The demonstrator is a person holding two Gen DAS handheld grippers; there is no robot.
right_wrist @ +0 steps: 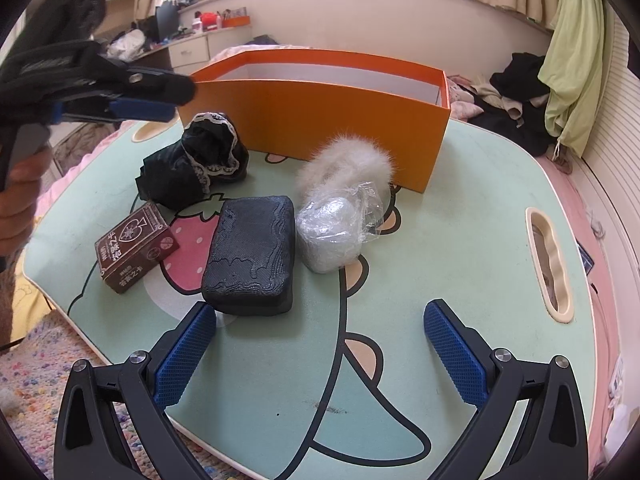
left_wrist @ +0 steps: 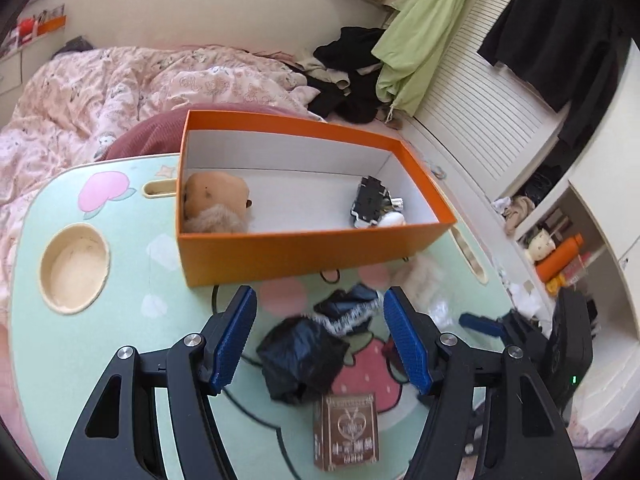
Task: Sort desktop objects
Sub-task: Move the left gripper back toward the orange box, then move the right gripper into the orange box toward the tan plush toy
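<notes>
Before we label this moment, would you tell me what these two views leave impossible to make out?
- Right wrist view: the orange box floor and contents, hidden by its near wall.
- Left wrist view: the black case is absent, and the right gripper is mostly blocked by the left gripper.
- Left wrist view: the white fluffy item is blurred.

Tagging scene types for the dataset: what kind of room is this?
A bedroom, most likely. A low lap table with a cartoon print stands beside a bed with a pink quilt, clothes hang by the window, and a desk with drawers lines the far wall.
</notes>
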